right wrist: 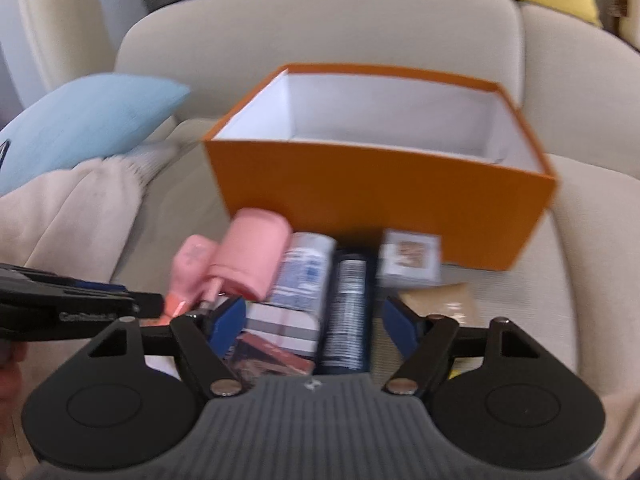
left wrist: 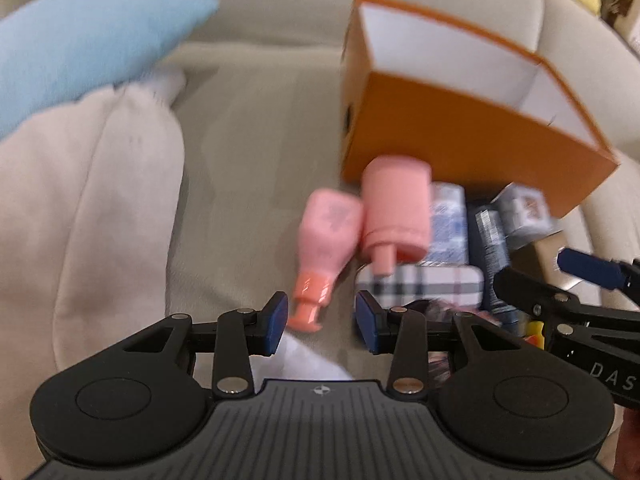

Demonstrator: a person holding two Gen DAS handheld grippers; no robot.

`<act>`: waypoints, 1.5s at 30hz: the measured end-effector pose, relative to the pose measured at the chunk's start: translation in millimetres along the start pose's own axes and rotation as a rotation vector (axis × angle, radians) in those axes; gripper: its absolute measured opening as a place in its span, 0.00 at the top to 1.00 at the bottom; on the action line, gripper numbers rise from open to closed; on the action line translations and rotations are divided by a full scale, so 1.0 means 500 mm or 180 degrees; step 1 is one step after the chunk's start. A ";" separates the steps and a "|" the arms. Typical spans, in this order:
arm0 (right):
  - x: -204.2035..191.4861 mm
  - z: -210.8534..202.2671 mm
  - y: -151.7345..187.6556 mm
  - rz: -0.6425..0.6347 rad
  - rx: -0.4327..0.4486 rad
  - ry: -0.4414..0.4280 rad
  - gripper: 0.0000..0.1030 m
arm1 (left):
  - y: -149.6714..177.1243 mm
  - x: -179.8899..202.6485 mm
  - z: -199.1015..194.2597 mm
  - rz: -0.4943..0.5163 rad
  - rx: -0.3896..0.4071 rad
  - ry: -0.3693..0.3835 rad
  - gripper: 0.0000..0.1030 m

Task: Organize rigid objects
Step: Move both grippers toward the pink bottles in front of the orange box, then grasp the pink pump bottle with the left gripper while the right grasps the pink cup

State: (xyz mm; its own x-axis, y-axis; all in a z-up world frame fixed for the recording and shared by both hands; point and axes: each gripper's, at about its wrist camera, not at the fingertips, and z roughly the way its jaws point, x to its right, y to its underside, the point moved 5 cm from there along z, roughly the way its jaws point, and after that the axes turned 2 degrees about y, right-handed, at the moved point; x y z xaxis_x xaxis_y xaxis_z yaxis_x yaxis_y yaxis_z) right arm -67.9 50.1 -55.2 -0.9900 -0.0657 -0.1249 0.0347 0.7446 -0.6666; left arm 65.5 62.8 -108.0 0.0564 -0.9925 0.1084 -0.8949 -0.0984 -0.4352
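While both my grippers hover low over the beige sofa seat (left wrist: 256, 128), nothing is held in either one. My left gripper (left wrist: 322, 322) has its blue pads partly closed, a narrow gap framing the cap of a small pink plastic bottle (left wrist: 326, 240) lying on its side, pads not touching it. My right gripper (right wrist: 314, 322) stands wider, straddling a plaid hard case (right wrist: 286, 326) and a dark cylindrical can (right wrist: 350, 304). Just beyond lie a larger pink pump bottle (left wrist: 396, 208), a white-and-blue printed can (right wrist: 306, 270) and a small grey carton (right wrist: 410, 262). Farthest stands the open orange cardboard box (right wrist: 380, 184), which looks empty. I judge this the first pick: next I must settle each pair of pads squarely on one item, close, then lift over the box wall.
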 end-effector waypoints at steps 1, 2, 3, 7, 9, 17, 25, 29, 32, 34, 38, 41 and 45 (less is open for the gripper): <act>-0.009 0.012 -0.002 -0.0026 -0.0036 -0.0041 0.26 | 0.002 -0.003 0.009 0.0017 -0.0044 -0.0025 0.54; -0.017 0.024 -0.005 -0.0040 -0.0068 -0.0077 0.26 | 0.004 -0.005 0.019 0.0025 -0.0085 -0.0041 0.54; -0.022 0.031 -0.006 -0.0045 -0.0092 -0.0109 0.26 | 0.006 -0.008 0.029 0.0025 -0.0114 -0.0037 0.54; -0.051 0.071 -0.016 -0.0039 -0.0203 -0.0251 0.36 | 0.004 -0.027 0.065 -0.0070 -0.0233 0.0043 0.57; -0.063 0.089 -0.017 -0.0034 -0.0282 -0.0322 0.44 | 0.006 -0.040 0.079 -0.0138 -0.0297 0.0063 0.57; -0.074 0.144 -0.015 0.0134 -0.0505 -0.0589 0.69 | 0.016 -0.052 0.085 -0.0096 -0.0334 0.0150 0.54; -0.067 0.154 -0.026 0.0360 -0.0592 -0.0847 0.68 | 0.030 -0.051 0.082 0.0051 -0.0428 0.0288 0.54; -0.080 0.150 -0.032 0.0430 -0.0648 -0.1009 0.68 | 0.033 -0.052 0.080 0.0074 -0.0440 0.0313 0.53; -0.102 0.154 -0.034 0.0301 -0.0630 -0.1007 0.68 | 0.037 -0.052 0.092 0.0108 -0.0475 0.0241 0.53; -0.107 0.173 -0.028 0.0304 -0.0705 -0.0958 0.71 | 0.039 -0.047 0.098 0.0198 -0.0475 0.0177 0.52; -0.104 0.194 -0.027 0.0366 -0.0714 -0.0976 0.89 | 0.041 -0.052 0.095 0.0229 -0.0444 0.0175 0.53; -0.098 0.176 -0.031 0.0333 -0.0632 -0.0969 0.89 | 0.038 -0.060 0.077 0.0208 -0.0350 0.0200 0.53; -0.086 0.133 -0.044 0.0237 -0.0435 -0.0952 0.90 | 0.026 -0.074 0.021 0.0168 -0.0010 0.0227 0.53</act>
State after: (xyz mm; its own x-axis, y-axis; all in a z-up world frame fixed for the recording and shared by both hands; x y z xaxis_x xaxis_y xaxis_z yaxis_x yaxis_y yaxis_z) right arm -17.1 -7.8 -84.1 -0.9007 -0.1848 -0.3932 0.0667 0.8355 -0.5454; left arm 56.2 97.7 -127.3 -0.0224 -0.9886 0.1488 -0.8972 -0.0458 -0.4393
